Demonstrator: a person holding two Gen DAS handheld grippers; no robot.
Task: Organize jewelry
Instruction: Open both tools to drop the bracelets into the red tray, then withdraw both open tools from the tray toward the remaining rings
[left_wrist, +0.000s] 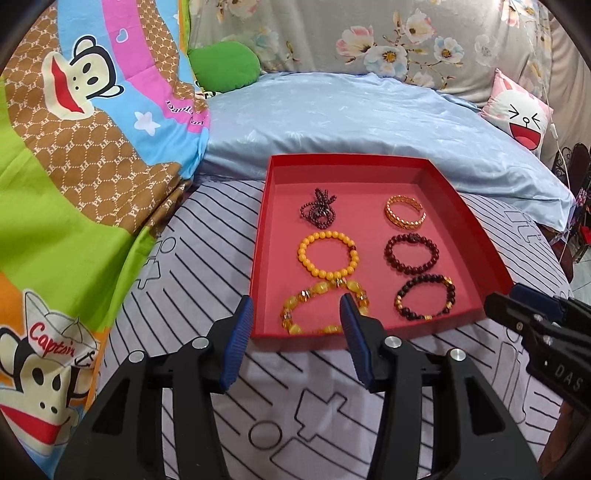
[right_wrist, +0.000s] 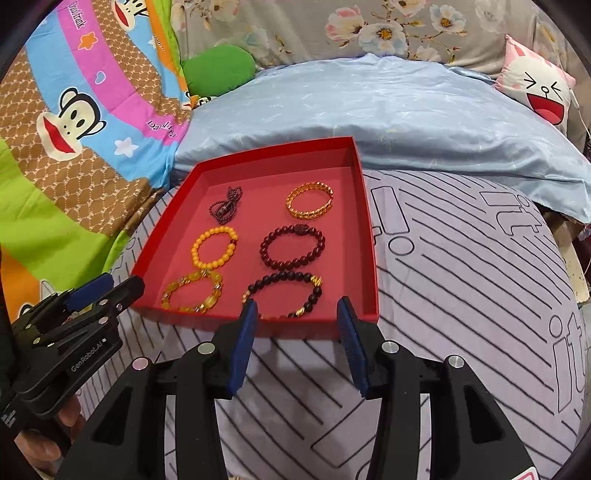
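Note:
A red tray (left_wrist: 260, 236) (right_wrist: 369, 236) lies on the striped bed sheet and holds several bracelets in two columns. On the left are a dark beaded strand (left_wrist: 318, 210), a yellow bead bracelet (left_wrist: 328, 254) and an amber chunky bracelet (left_wrist: 314, 306). On the right are a gold bracelet (left_wrist: 404, 211), a dark red bracelet (left_wrist: 412, 251) and a dark bracelet with gold beads (left_wrist: 424, 297). My left gripper (left_wrist: 297, 317) is open and empty at the tray's near left edge. My right gripper (right_wrist: 297, 317) is open and empty at the tray's near right edge.
A blue pillow (left_wrist: 351, 118) lies right behind the tray. A cartoon monkey blanket (left_wrist: 74, 147) is heaped on the left. A green cushion (left_wrist: 225, 66) and a pink rabbit cushion (left_wrist: 521, 114) sit at the back. The bed's right edge drops off.

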